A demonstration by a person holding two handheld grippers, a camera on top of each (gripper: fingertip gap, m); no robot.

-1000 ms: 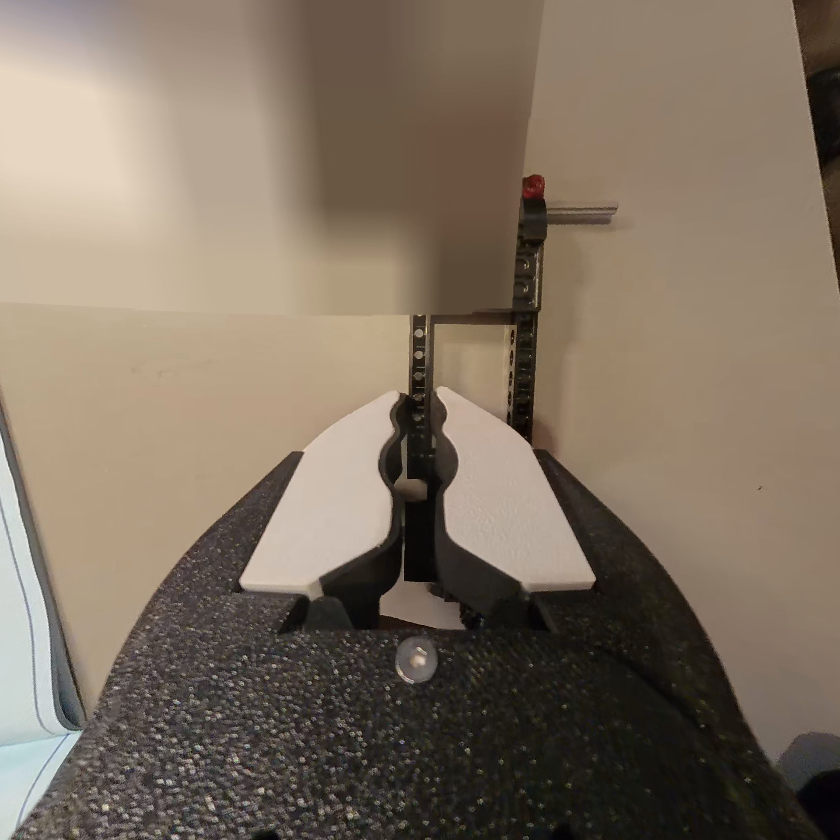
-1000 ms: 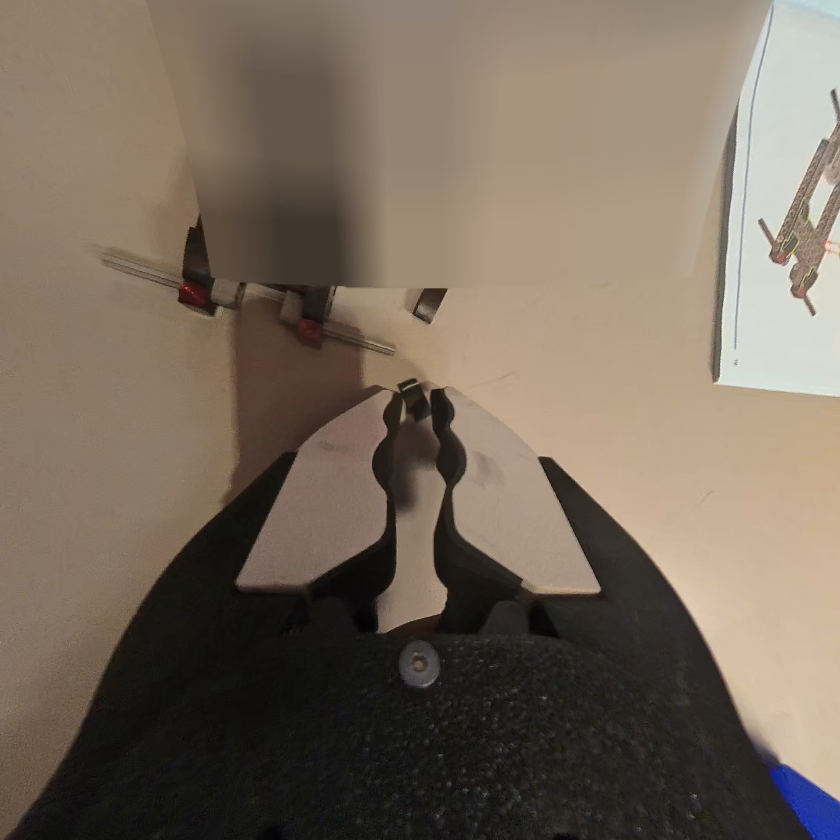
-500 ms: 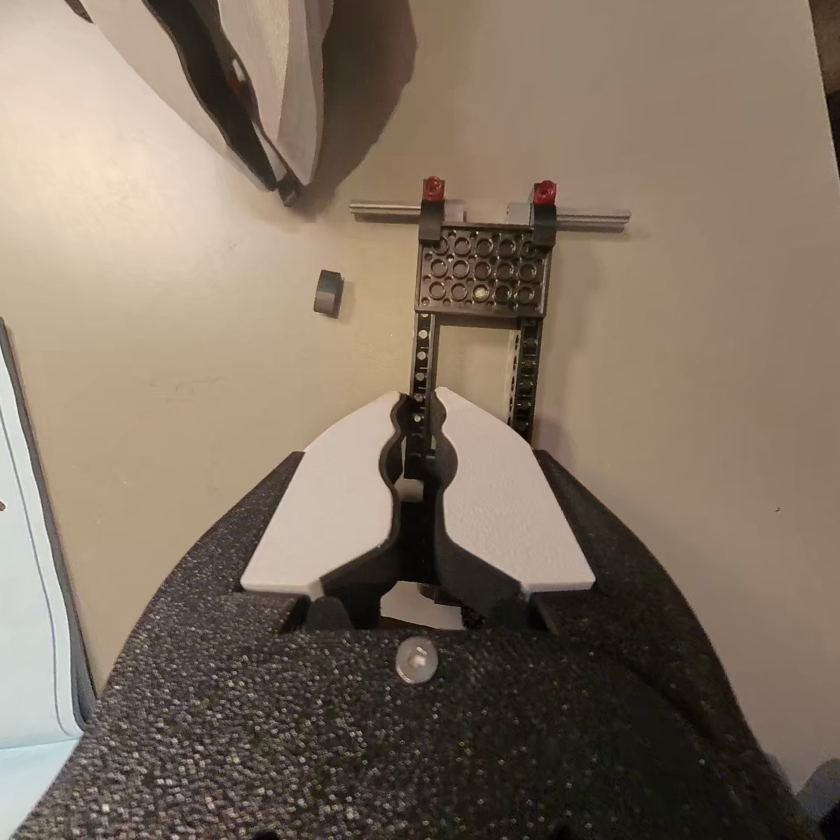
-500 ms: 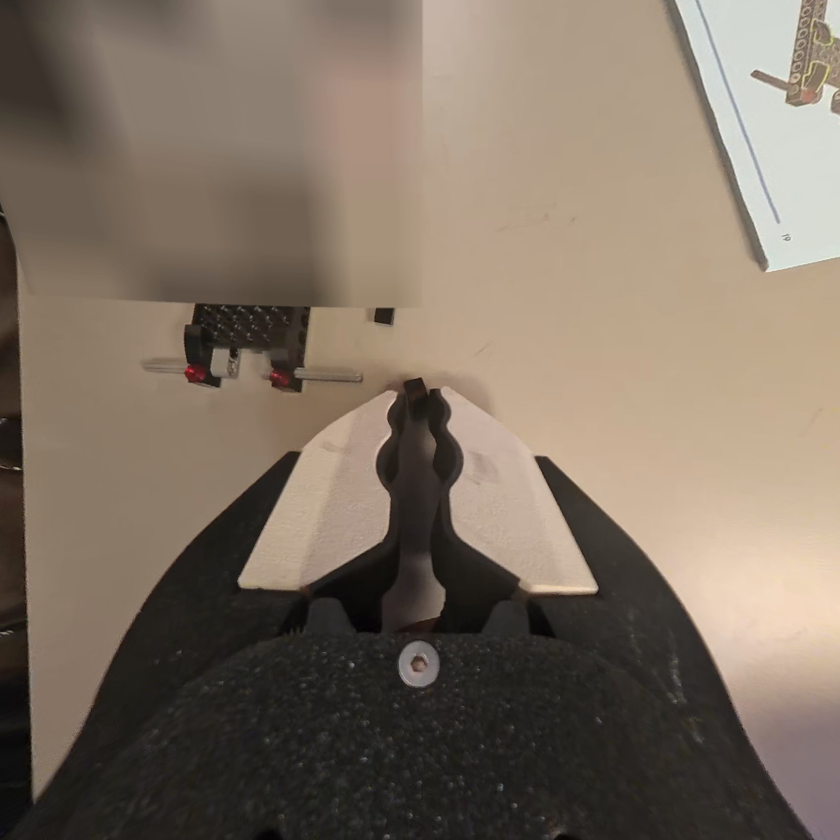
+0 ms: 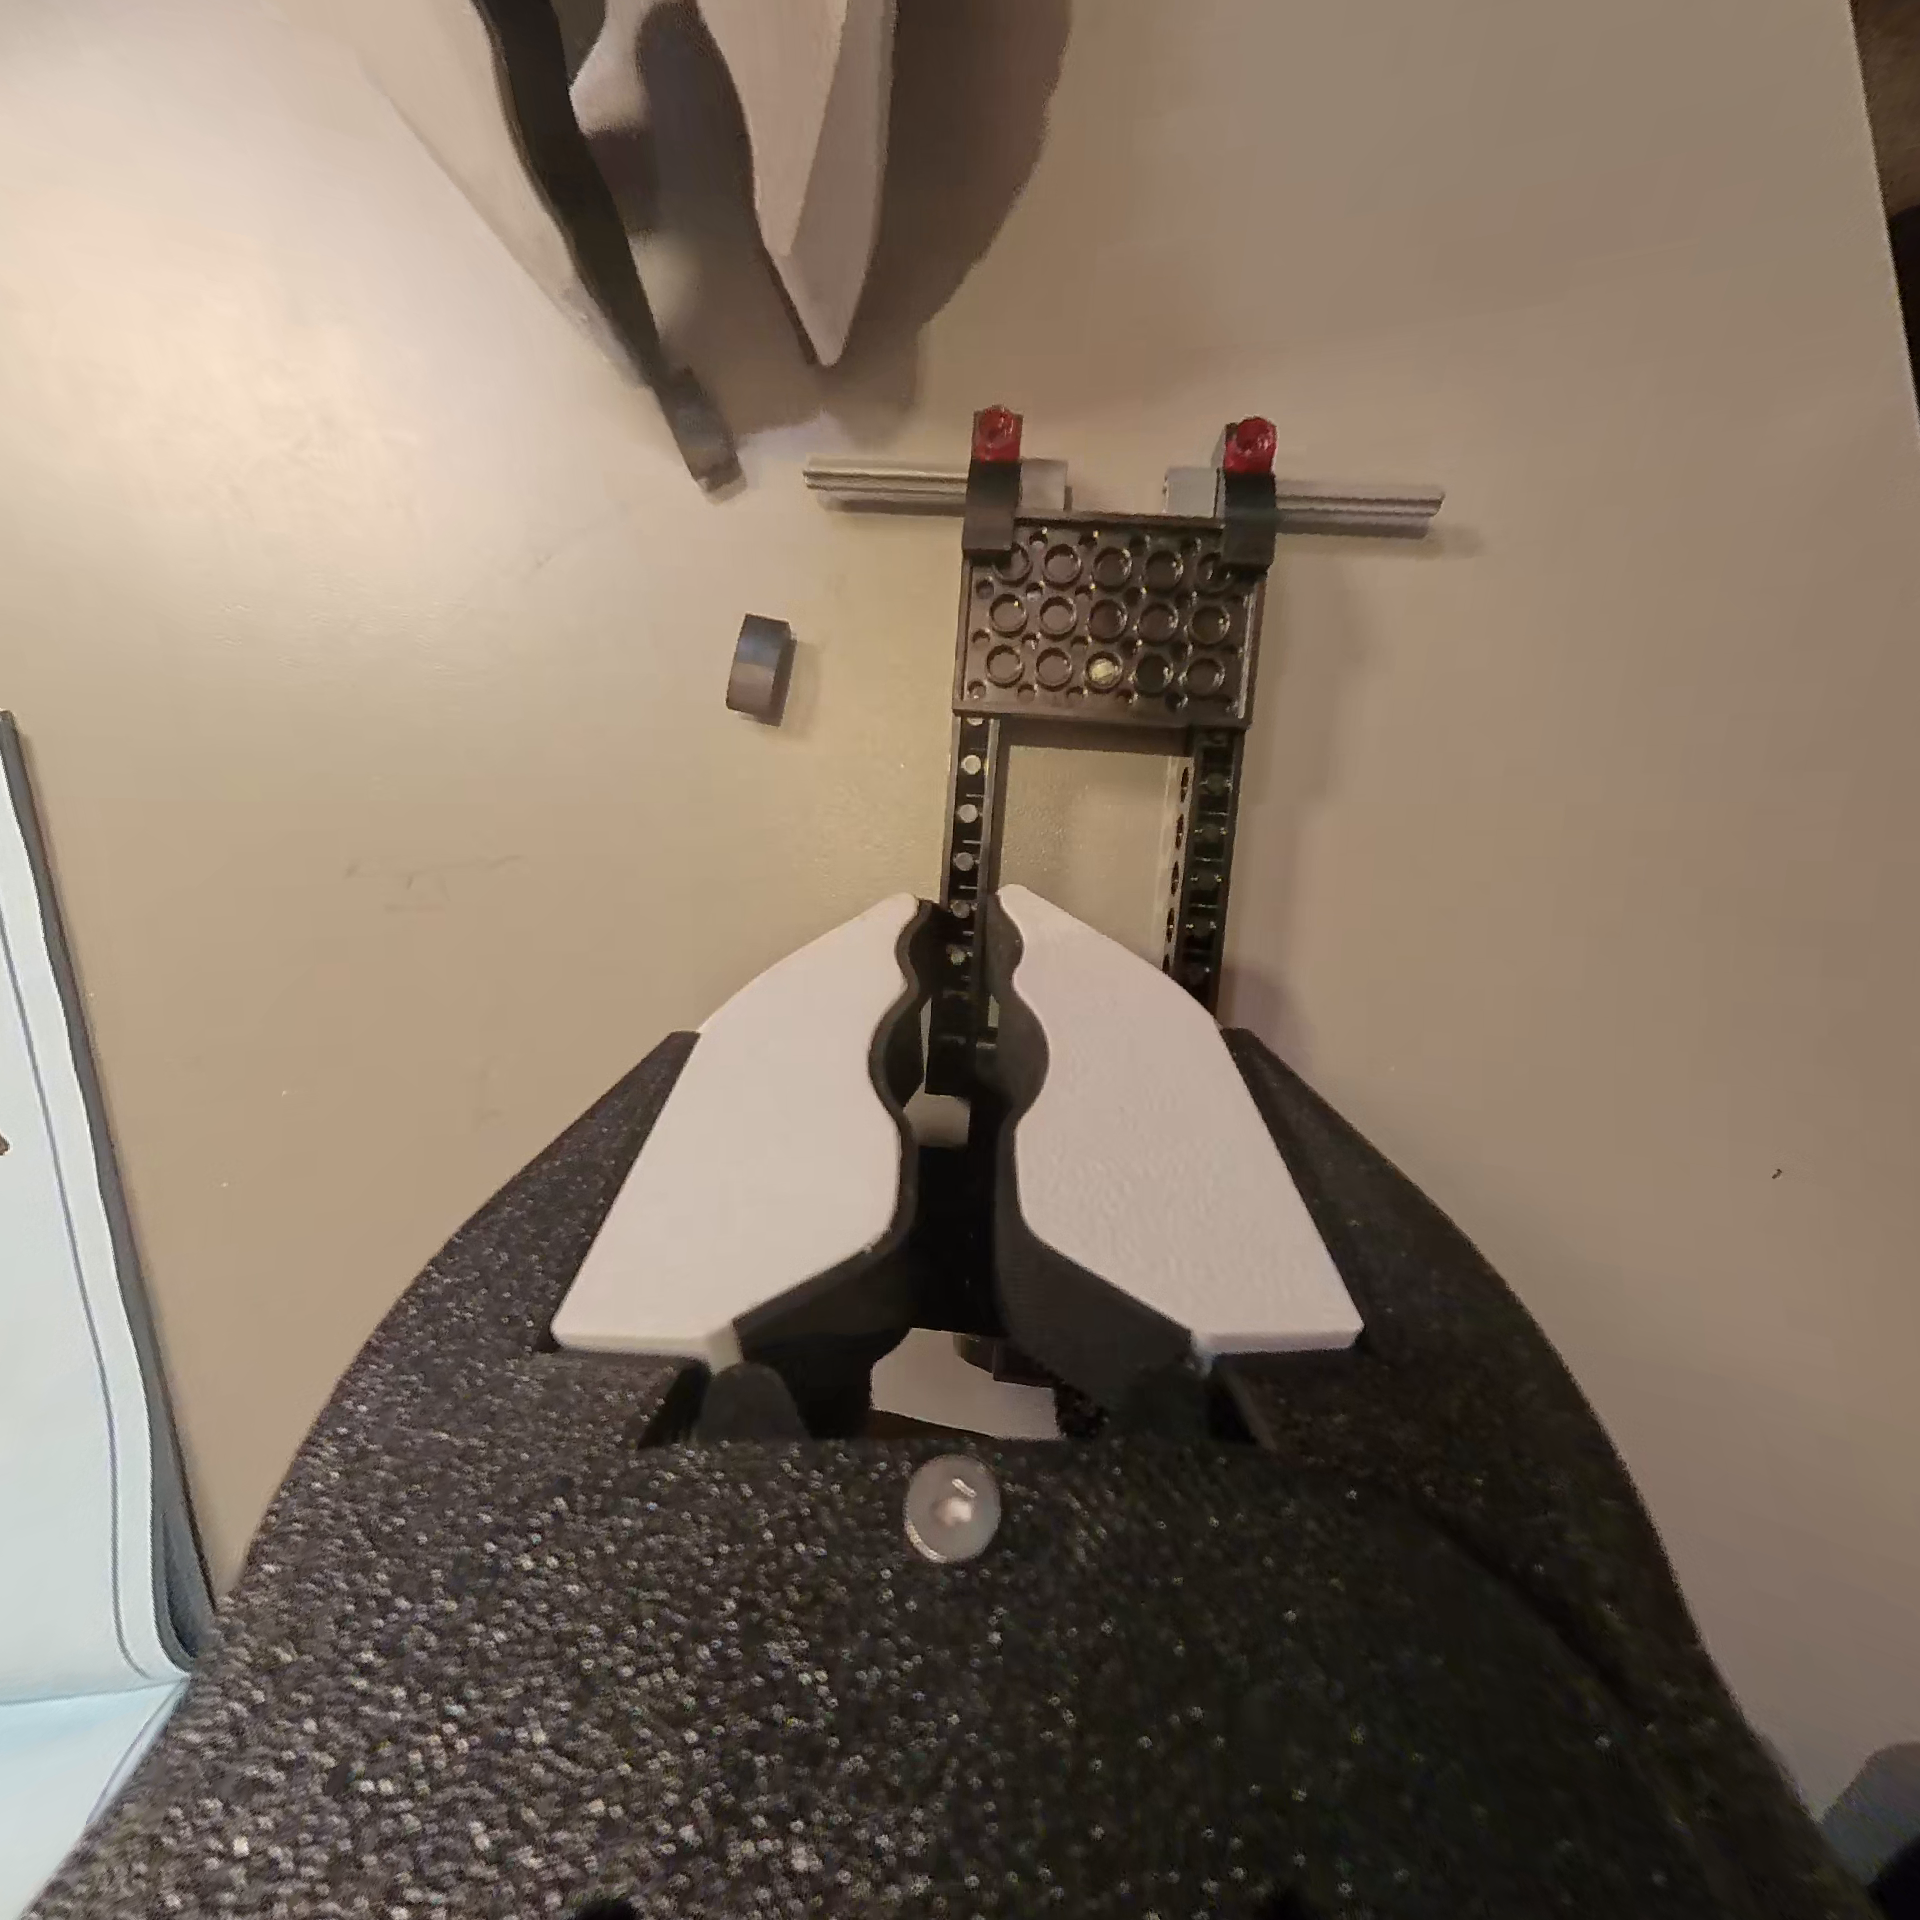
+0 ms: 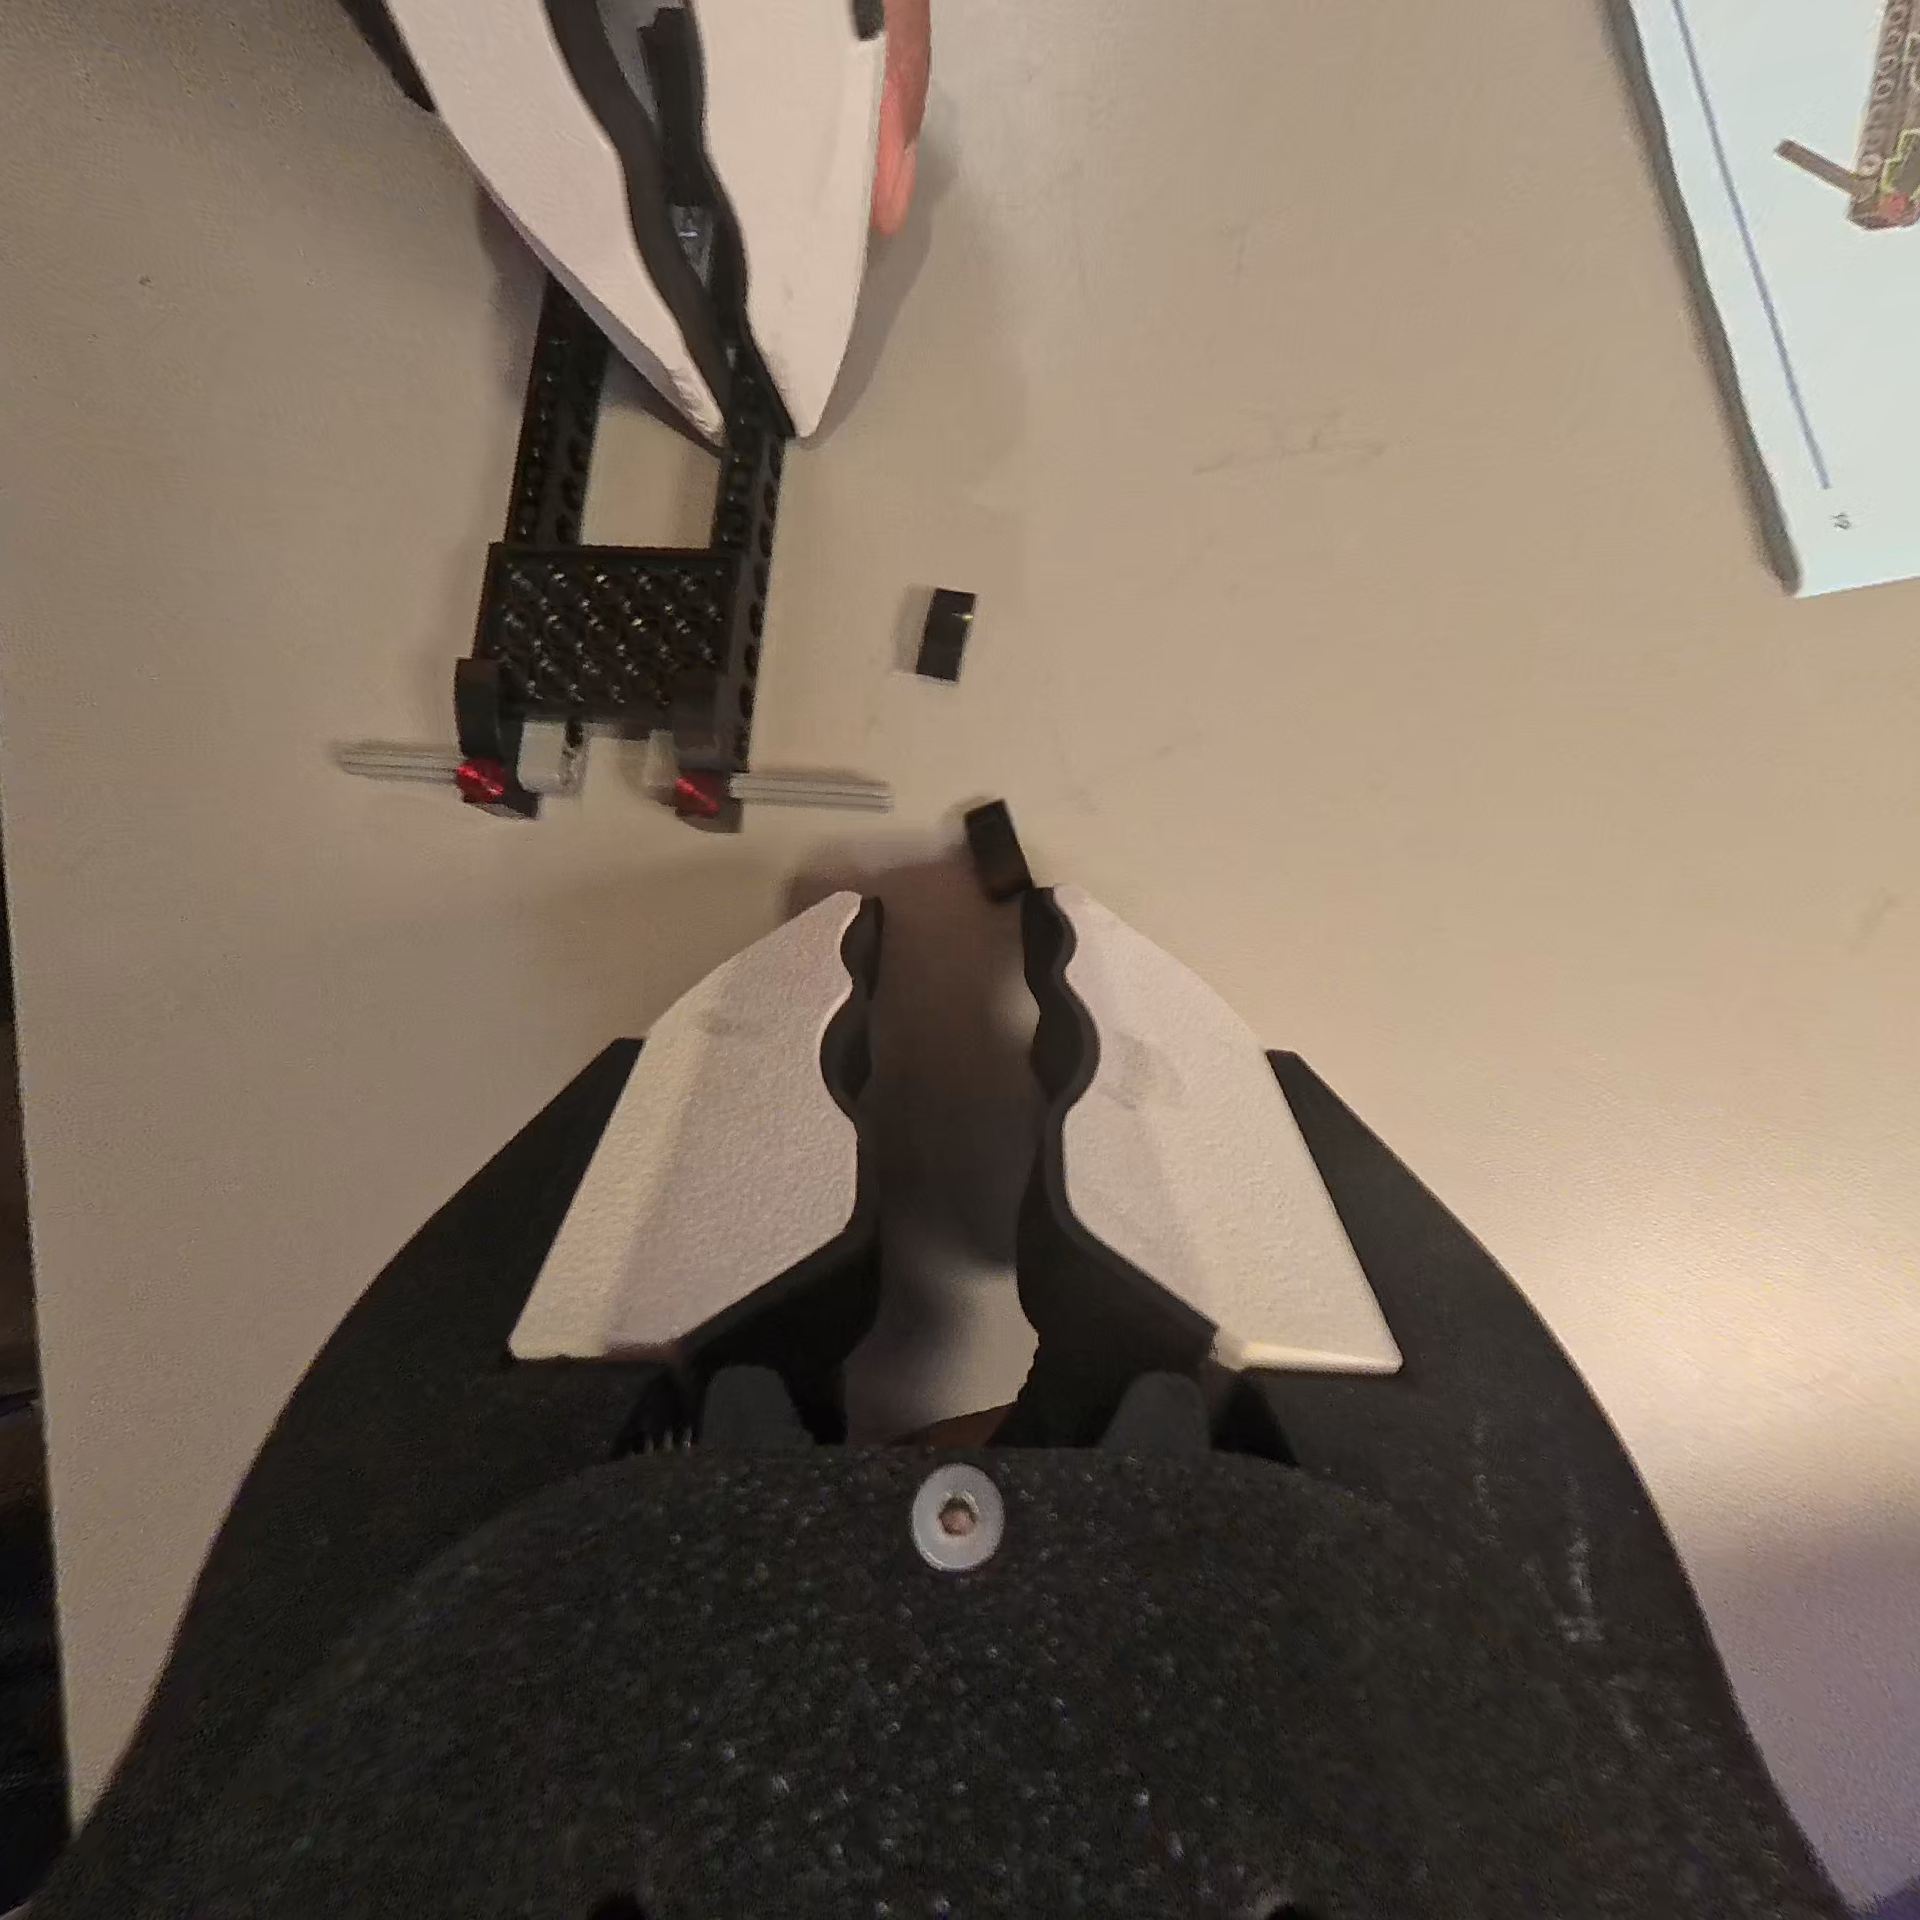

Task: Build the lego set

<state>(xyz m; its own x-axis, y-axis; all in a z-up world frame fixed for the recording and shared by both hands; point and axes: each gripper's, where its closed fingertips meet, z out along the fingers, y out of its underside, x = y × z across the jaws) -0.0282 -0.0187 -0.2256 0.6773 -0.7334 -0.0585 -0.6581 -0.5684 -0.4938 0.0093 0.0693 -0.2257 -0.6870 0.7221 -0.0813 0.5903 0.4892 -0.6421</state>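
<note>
Black frame (image 5: 1110, 623) has one beam clamped in left fingers (image 5: 831, 1039); right fingers (image 6: 748, 1039), clamped on small black piece (image 6: 995, 847) a moment ago, now stand apart, piece released.

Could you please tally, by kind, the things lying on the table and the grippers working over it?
Black beam-and-plate frame assembly, with grey axle and red pins: 1
Small loose black pieces: 2
Instruction booklet: 1
Grippers: 2, the left gripper shut on a frame beam, the right gripper open
Total: 6
</note>
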